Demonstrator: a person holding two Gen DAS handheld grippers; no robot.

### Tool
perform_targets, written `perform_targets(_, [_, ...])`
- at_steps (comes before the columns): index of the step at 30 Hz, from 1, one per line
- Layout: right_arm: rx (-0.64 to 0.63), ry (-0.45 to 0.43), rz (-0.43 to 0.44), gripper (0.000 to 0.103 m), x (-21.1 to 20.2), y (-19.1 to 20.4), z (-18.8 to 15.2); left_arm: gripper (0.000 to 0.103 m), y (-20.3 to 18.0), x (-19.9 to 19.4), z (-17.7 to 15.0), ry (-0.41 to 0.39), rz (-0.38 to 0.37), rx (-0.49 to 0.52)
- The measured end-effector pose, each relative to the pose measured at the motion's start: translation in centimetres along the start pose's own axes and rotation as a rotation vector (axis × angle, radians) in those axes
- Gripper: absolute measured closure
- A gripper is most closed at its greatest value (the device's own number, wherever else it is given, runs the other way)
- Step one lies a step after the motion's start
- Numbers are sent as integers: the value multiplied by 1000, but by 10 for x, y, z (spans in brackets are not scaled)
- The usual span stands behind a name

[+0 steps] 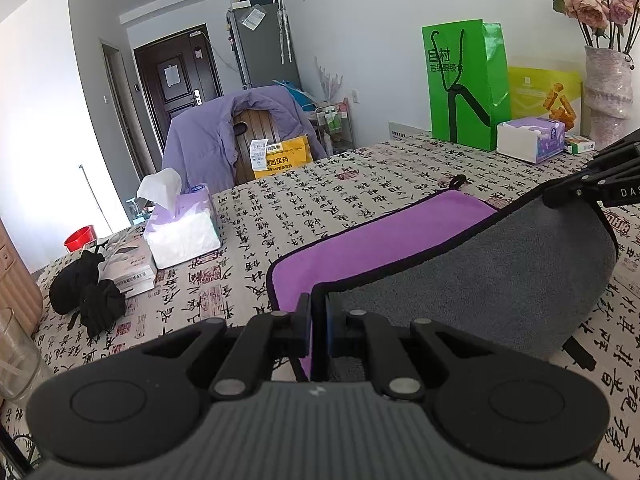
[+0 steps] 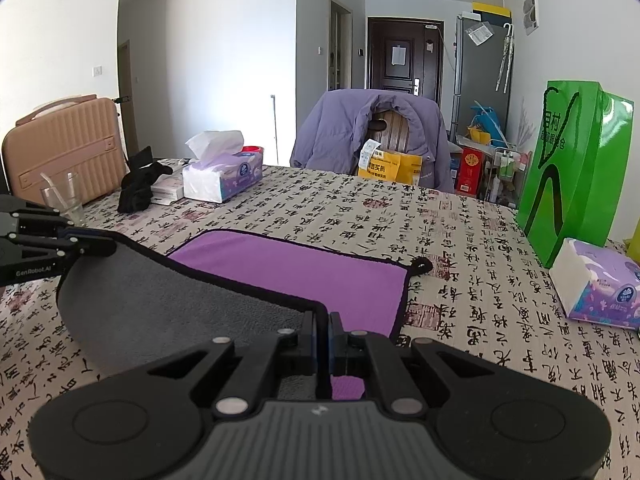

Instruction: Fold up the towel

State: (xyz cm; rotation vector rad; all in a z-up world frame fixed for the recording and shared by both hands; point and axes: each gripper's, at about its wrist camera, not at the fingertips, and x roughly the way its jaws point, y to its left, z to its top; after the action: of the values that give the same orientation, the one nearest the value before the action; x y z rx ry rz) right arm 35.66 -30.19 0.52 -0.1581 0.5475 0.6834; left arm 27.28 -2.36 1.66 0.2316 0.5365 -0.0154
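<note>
Both claws are clamped on the towel (image 1: pixel 384 248): the left claw (image 1: pixel 319 312) and the right claw (image 2: pixel 323 334) each pinch a near corner, lifting the grey underside over the purple face lying flat on the calligraphy-print tabletop (image 2: pixel 460 240).

Open tablecloth (image 2: pixel 360 216) beyond the towel (image 2: pixel 288 268) all the way to the table's far edge; I can pass there freely. Far-left corner is crowded: open tissue box (image 2: pixel 222 176), black cloth bundle (image 2: pixel 140 182), flat white box (image 1: pixel 128 268), drinking glass (image 2: pixel 66 200) just beside my left gripper (image 1: pixel 319 320). Right edge blocked by the upright green paper bag (image 2: pixel 576 168) and a tissue pack (image 2: pixel 600 284); vase (image 1: pixel 606 96) behind them. Strip between towel and tissue pack is passable for my right gripper (image 2: pixel 323 332).
</note>
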Motion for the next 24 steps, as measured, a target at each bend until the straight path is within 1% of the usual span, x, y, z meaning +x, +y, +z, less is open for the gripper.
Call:
perform_targets(7, [-1, 0, 0, 98, 0, 0, 0, 95, 1, 11, 6, 1, 2, 3])
perform_targets(16, [-6, 5, -2, 98, 19, -11, 9, 95, 4, 22, 9, -2, 9, -9])
perform_targets(24, [-19, 1, -5, 98, 24, -12, 13, 95, 6, 28, 12, -5, 15, -2])
